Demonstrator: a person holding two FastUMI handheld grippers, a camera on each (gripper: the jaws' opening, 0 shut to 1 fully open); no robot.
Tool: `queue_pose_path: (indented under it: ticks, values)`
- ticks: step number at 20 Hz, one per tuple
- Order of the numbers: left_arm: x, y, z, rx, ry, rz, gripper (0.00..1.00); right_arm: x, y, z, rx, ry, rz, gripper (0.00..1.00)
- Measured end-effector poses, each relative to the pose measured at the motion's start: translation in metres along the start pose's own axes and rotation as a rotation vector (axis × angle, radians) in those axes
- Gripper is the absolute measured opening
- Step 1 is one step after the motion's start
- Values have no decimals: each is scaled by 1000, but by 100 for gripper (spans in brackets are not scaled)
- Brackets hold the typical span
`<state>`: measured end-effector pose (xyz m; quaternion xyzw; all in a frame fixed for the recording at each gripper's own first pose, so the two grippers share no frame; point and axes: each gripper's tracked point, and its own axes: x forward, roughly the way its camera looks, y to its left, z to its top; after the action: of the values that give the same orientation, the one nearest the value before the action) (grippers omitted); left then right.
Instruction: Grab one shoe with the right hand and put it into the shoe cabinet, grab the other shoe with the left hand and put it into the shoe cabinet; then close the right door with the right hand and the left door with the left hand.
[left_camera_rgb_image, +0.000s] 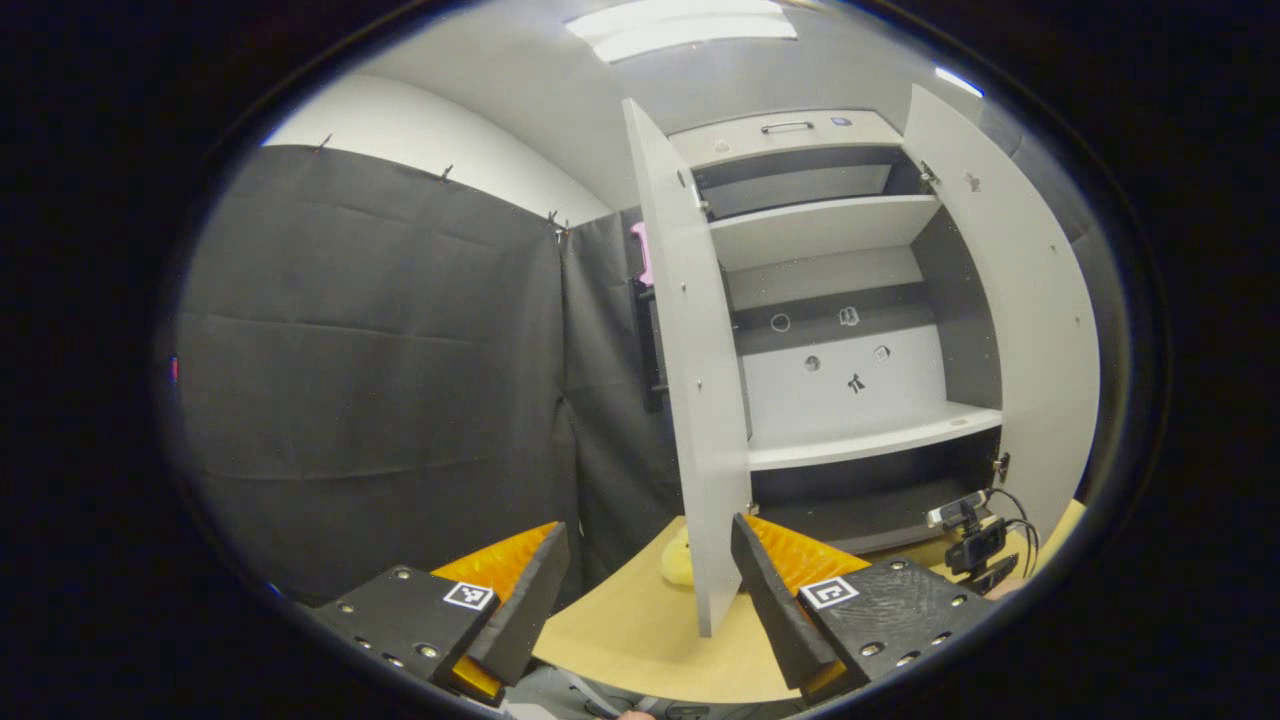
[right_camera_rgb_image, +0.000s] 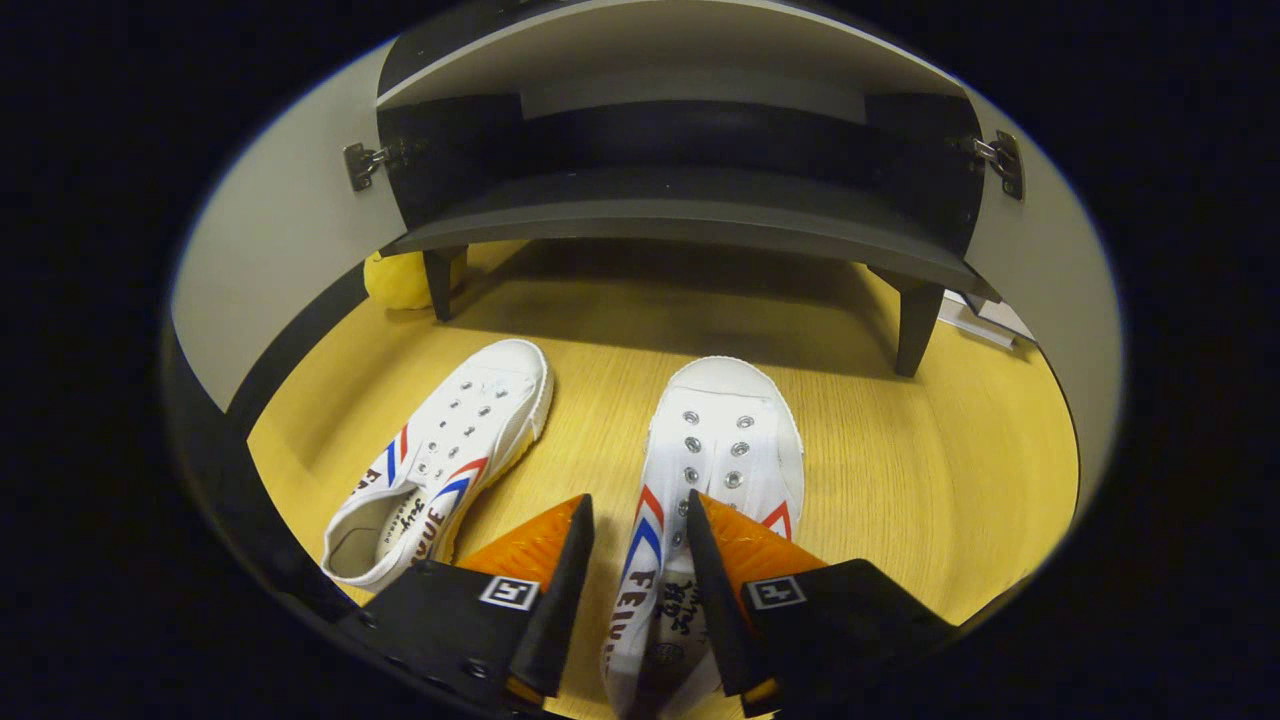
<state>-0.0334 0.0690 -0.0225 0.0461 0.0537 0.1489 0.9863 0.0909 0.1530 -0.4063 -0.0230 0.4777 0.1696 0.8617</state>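
Observation:
Two white canvas shoes with red and blue stripes lie on the wooden surface (right_camera_rgb_image: 950, 460) in front of the shoe cabinet (right_camera_rgb_image: 690, 215), toes pointing at it. My right gripper (right_camera_rgb_image: 638, 500) hangs low over the right-hand shoe (right_camera_rgb_image: 725, 430). Its fingers are partly apart and straddle that shoe's left side wall, with a gap still showing on the outer side. The other shoe (right_camera_rgb_image: 460, 430) lies to the left, angled. In the left gripper view, my left gripper (left_camera_rgb_image: 648, 535) is open and holds nothing, facing the cabinet (left_camera_rgb_image: 860, 435). Both the left door (left_camera_rgb_image: 695, 400) and the right door (left_camera_rgb_image: 1030, 330) stand open.
A yellow soft object (right_camera_rgb_image: 400, 280) sits by the cabinet's front left leg, and its edge shows behind the left door (left_camera_rgb_image: 678, 560). A small camera on a stand with cables (left_camera_rgb_image: 975, 540) sits near the right door's foot. The cabinet stands on short dark legs.

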Motion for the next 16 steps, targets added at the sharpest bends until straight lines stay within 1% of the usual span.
queue_pose_path:
  ticks: [1,2,3,4,5,6,7,9,11,12,13,14,15,16]
  values:
    - [0,0,0,1,1,-2,94,-2,-5,-1,-5,4,-23,46]
    - [0,0,0,0,2,-3,94,1,-5,1,9,4,-18,41]
    - [0,-1,0,-1,4,-5,94,1,-5,-1,9,7,-13,31]
    - [-1,-1,-1,-2,6,-8,94,-3,-3,0,33,11,-2,30]
    - [-1,-1,0,-2,6,-10,94,-2,-3,-1,47,11,2,12]
    - [0,-1,-1,0,7,-11,94,1,-6,3,65,9,-5,12]
    - [-1,-1,0,2,7,-14,94,-1,-3,-1,56,11,-5,2]
    - [0,-2,-1,4,6,-23,94,-3,-4,1,34,2,-7,0]
    - [0,-4,-1,6,5,-32,94,-9,-7,5,35,-12,2,2]
    - [0,-5,-1,3,4,-41,94,-12,-9,7,36,-22,10,0]
    - [0,-8,-1,0,4,-53,94,-16,-12,10,41,-31,15,2]
    - [-1,-10,0,-1,5,-68,94,-20,-15,12,47,-36,16,0]
    - [-1,-13,2,-1,-2,-81,94,-24,-18,14,54,-41,19,1]
    - [0,-15,4,2,-13,-93,94,-28,-19,17,67,-49,27,5]
